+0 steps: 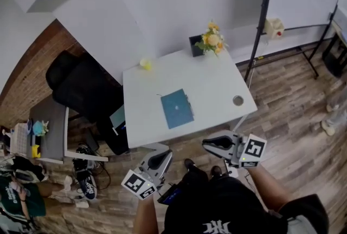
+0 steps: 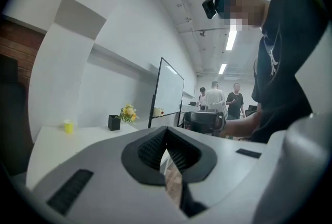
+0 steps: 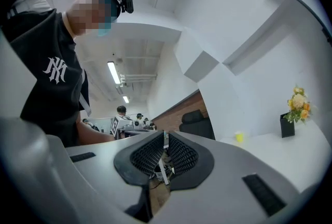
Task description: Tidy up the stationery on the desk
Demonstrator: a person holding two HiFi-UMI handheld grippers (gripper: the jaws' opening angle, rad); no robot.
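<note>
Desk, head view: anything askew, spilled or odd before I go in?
Nothing stands out. The teal notebook lies flat, roughly square with the edges of the desk. The yellow cup and the black holder with flowers stand upright at the back. No spill or damage shows.

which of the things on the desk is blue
The flat notebook lying in the middle. The small cup at the far edge is yellow, the flower holder is black, and the round disc near the front right corner is grey.
</note>
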